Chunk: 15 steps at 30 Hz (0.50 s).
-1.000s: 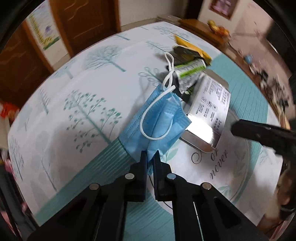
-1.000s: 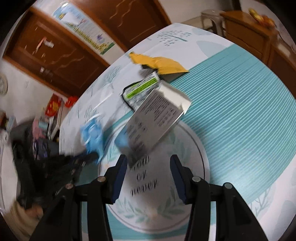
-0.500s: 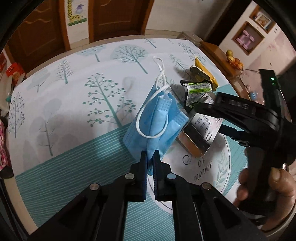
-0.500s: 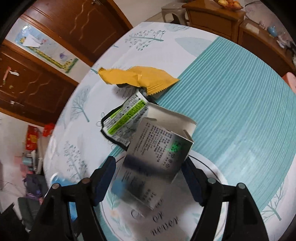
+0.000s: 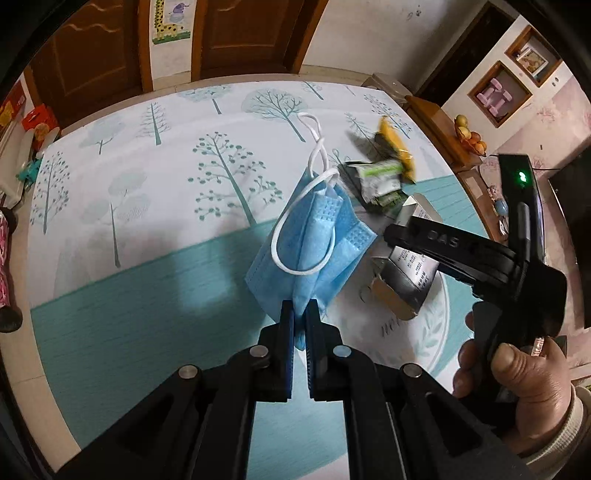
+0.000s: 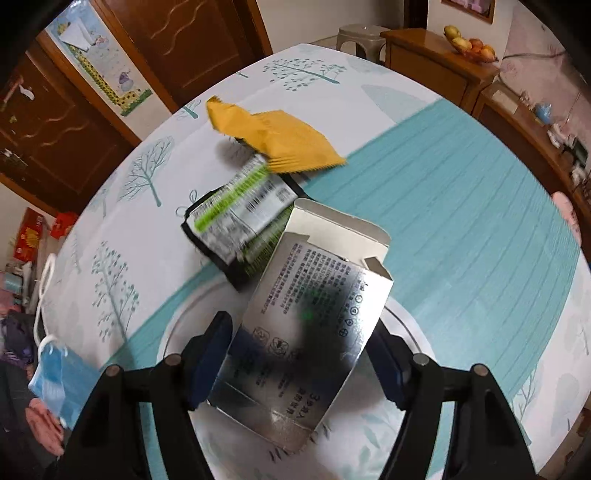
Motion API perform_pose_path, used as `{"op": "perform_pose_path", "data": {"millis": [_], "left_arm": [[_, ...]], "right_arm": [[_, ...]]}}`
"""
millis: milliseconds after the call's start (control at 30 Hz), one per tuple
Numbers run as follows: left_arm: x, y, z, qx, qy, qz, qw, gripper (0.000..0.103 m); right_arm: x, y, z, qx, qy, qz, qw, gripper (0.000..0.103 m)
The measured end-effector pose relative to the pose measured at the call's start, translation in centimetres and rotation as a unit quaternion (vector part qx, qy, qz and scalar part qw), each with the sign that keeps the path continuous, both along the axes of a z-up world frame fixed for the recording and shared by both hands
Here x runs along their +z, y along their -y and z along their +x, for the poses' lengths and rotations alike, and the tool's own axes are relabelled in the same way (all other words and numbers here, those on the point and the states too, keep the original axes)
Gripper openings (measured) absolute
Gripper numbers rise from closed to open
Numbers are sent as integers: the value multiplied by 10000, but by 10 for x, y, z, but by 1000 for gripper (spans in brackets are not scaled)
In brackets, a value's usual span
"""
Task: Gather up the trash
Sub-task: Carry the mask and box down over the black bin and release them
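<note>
A round table (image 5: 155,192) wears a cloth printed with trees and teal stripes. Behind its far edge stand dark wooden doors (image 5: 236,37) and a giraffe poster (image 6: 107,85). A wooden sideboard (image 6: 436,55) near the table's right edge carries fruit (image 6: 469,46), with a plastic stool (image 6: 360,35) beside it.

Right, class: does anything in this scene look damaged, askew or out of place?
Yes. The silver carton between the right gripper's fingers sits askew with its end flaps torn open. The blue face mask pinched by the left gripper is crumpled. Beyond lie a green wrapper and a yellow wrapper, overlapping.
</note>
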<state>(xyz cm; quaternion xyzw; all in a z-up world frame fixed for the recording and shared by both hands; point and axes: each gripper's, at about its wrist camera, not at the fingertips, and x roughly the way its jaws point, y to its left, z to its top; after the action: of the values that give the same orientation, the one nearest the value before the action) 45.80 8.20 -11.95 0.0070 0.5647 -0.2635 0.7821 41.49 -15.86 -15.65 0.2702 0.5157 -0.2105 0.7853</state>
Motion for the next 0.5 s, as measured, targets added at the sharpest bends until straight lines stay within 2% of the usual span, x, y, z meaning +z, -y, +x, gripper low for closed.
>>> {"op": "perform_pose_path", "data": {"millis": [233,500], "left_arm": [[17,12,-51,-3,12,-108,9999,3],[43,46,-158,-31,106,-195,9997,3]], "right_arm": [[30,8,-65,444,584,247,9970,71],[57,17,-158,1351,1097,575,9831,72]]}}
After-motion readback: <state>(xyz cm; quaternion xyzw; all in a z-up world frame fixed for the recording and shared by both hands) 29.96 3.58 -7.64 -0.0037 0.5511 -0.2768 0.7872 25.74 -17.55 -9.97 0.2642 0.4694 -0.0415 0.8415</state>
